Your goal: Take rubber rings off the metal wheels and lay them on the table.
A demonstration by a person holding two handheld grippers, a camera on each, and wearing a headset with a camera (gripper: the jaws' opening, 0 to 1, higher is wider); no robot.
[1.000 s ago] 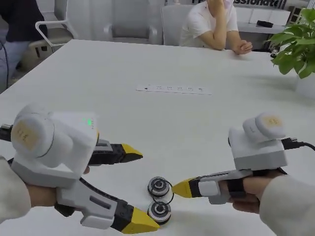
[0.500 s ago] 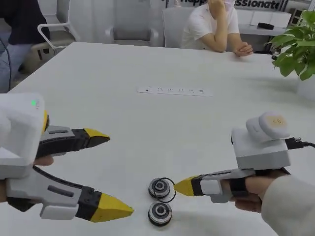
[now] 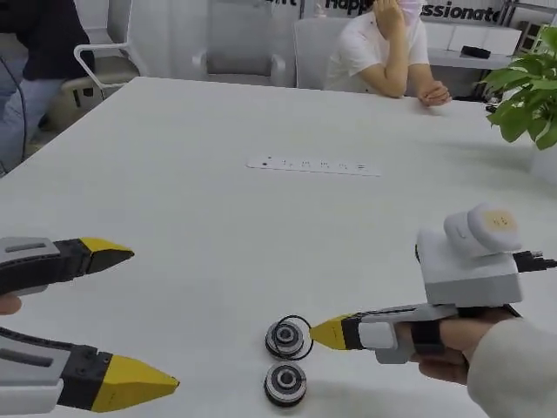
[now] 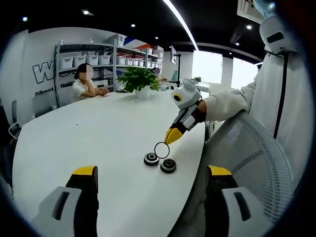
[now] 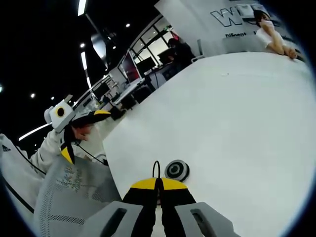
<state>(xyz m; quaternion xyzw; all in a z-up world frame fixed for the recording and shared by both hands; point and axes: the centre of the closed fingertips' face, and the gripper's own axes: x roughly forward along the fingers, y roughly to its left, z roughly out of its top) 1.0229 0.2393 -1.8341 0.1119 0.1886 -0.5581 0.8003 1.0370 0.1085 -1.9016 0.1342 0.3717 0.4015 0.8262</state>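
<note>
My right gripper [image 3: 320, 333] has its fingers pinched shut on the rubber ring [image 5: 156, 169]. The ring sticks out from the tips toward 9 o'clock, just over the far wheel [image 3: 285, 338]. The second wheel [image 3: 285, 383] is at 6 o'clock of that. My left gripper [image 3: 152, 317] is wide open, well apart at 9 o'clock. The right is nearer, and there is bare counter [image 3: 218, 218] at 12 o'clock.

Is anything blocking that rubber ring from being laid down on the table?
Nothing visible does. The right hand-held gripper holds the rubber ring close by the two metal wheels, with bare table all around.
</note>
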